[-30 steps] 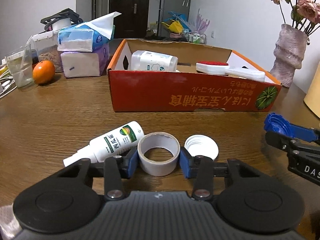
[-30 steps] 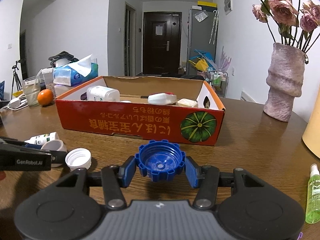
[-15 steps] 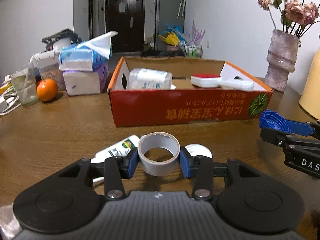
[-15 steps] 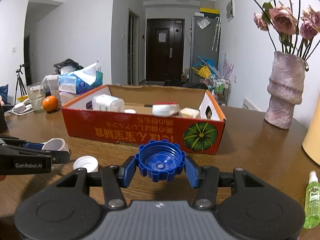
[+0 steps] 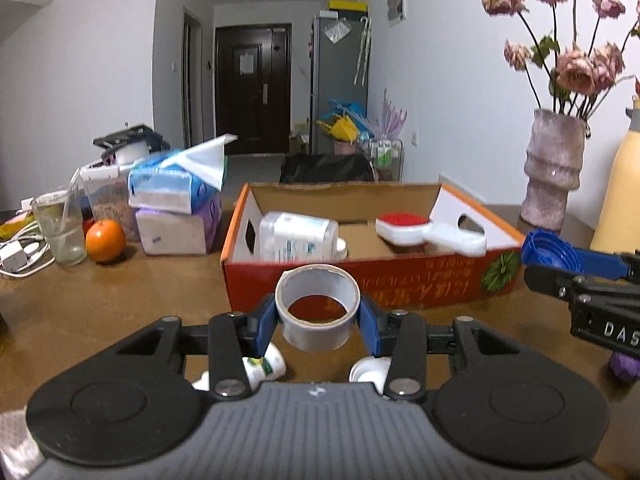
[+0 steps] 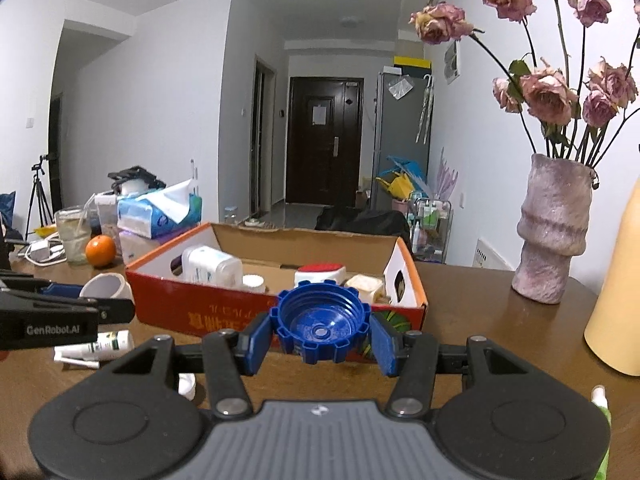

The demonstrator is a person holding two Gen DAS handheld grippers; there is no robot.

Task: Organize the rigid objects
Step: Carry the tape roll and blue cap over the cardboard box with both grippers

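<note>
My left gripper point(image 5: 318, 318) is shut on a grey tape roll point(image 5: 317, 306) and holds it above the table, in front of the red cardboard box point(image 5: 360, 284). My right gripper point(image 6: 320, 334) is shut on a blue bottle cap point(image 6: 320, 327), also raised, near the box's front right corner point(image 6: 404, 316). The box holds a white bottle point(image 5: 298, 236), a red-topped white brush point(image 5: 404, 229) and small white items. A white spray bottle point(image 6: 96, 347) and a white cap point(image 5: 370, 368) lie on the table below the left gripper.
Tissue packs point(image 5: 176, 204), an orange point(image 5: 105, 240), a glass point(image 5: 60, 232) and cables point(image 5: 20, 254) are at the left. A vase of dried roses point(image 6: 554, 236) and a yellow bottle point(image 6: 618, 292) stand right. A green spray bottle point(image 6: 600, 404) lies at the right edge.
Both grippers have risen from the table with their loads: the tape roll lifted off beside the spray bottle and white cap, and the blue cap rose toward the box rim.
</note>
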